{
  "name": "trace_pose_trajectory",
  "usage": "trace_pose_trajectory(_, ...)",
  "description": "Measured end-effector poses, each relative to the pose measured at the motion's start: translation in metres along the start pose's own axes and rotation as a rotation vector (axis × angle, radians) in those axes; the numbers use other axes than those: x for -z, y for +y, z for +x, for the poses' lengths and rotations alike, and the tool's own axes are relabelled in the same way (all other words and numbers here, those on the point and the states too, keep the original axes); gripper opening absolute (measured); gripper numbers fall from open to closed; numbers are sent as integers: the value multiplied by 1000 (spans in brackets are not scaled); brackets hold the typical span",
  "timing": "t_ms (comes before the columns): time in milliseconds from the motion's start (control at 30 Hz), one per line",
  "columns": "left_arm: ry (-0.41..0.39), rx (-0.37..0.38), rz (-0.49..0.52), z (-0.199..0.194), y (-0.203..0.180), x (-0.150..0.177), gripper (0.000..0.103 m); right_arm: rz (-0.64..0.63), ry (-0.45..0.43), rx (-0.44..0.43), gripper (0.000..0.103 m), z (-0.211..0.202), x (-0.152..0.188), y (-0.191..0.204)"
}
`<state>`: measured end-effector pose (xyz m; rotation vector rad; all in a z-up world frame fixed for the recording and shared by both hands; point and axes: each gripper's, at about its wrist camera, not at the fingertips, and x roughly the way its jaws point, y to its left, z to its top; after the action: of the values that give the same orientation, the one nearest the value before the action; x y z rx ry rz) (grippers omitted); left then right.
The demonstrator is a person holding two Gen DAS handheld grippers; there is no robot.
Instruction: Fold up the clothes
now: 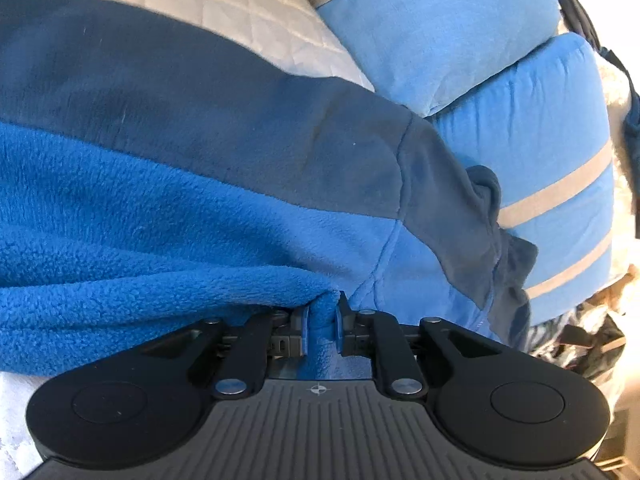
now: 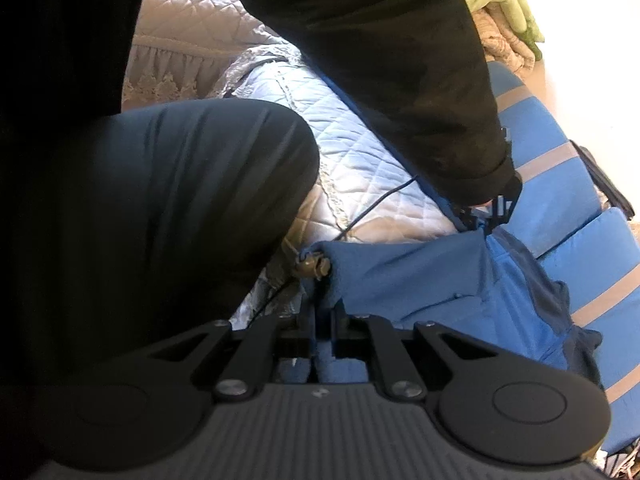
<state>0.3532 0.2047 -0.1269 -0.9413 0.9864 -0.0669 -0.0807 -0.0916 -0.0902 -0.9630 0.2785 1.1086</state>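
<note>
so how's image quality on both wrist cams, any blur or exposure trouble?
Left wrist: sharp fleece jacket near the left gripper, fisheye bending at the edges. Right wrist: dark sleeve underexposed, top-right corner blown out, right gripper in shadow.

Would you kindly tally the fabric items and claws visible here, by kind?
Blue fleece garment: 1
Blue cushions with beige stripes: 2
Quilted covers: 1
Claws, left claw and right claw, both clamped on the fleece: 2
Total: 6
</note>
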Motion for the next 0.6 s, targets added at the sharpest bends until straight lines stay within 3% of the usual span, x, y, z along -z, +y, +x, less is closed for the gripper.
trace_pose_trajectory(33, 13, 12, -5, -2, 1, 2, 15, -3, 2, -4, 8, 1, 0, 0)
trace_pose_trajectory(100, 42, 16, -3, -10, 3, 11, 30, 5, 5, -9, 8, 3, 0, -1)
trace_pose_trajectory(200, 78, -18, 85, -25, -2, 34, 43, 16, 5, -5, 9, 2, 0, -1)
trace_pose_trajectory(333, 91, -70, 182, -55, 1, 73, 45, 42, 1, 3, 9, -1, 2, -2)
trace_pose_trajectory(600, 202, -49, 196, -95, 21, 146, 49, 54, -1, 18, 9, -3, 2, -3)
